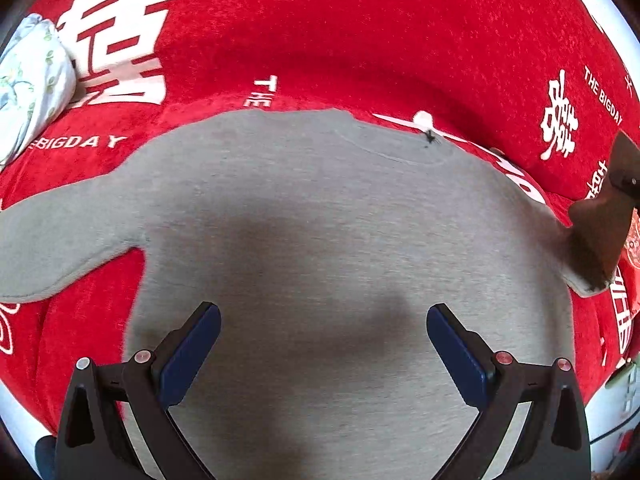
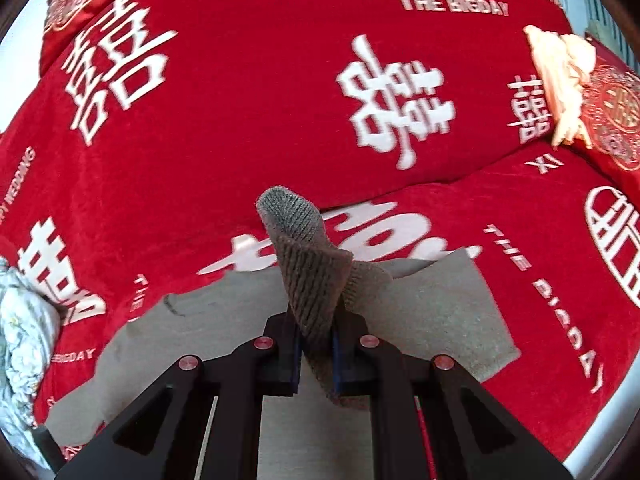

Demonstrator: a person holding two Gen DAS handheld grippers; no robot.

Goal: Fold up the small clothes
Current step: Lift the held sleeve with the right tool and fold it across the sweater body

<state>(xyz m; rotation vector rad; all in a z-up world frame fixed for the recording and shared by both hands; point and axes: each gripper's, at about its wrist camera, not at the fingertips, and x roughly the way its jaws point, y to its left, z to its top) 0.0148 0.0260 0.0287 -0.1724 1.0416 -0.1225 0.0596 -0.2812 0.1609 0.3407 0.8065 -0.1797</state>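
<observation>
A small grey sweater lies flat on a red blanket, one sleeve spread out to the left. My left gripper is open and empty, hovering over the sweater's body. My right gripper is shut on the ribbed cuff of the other grey sleeve and holds it lifted above the sweater. That gripper shows at the right edge of the left wrist view, with the sleeve end under it.
The red blanket with white characters and "THE BIGDAY" print covers the surface. A pale floral cloth lies at far left, also in the right wrist view. A cream garment and a red patterned cushion lie far right.
</observation>
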